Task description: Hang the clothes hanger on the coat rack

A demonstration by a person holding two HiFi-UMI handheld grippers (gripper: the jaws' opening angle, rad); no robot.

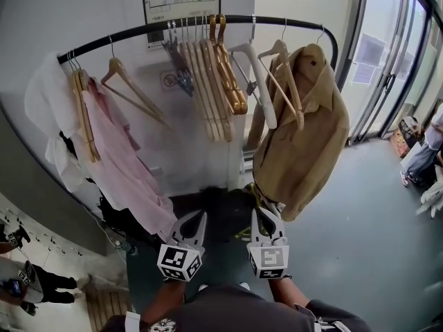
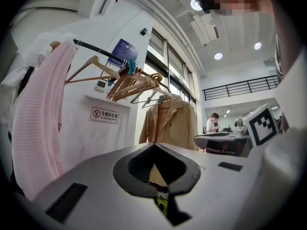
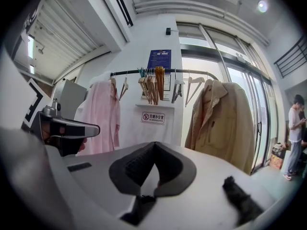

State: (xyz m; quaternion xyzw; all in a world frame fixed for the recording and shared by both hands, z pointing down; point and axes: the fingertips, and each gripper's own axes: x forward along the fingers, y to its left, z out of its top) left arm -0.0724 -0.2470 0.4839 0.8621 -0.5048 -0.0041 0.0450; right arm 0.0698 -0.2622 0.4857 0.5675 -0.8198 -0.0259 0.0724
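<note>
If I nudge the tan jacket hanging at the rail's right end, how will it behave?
The tan jacket hangs in soft folds, so it will probably give and swing. It hangs free from the black rail, so it may also slide sideways.

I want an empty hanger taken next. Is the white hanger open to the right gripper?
Probably yes: the right gripper hangs below the white hanger, nothing between, though the tan jacket hangs close beside it. Its shut, empty jaws must open first.
</note>
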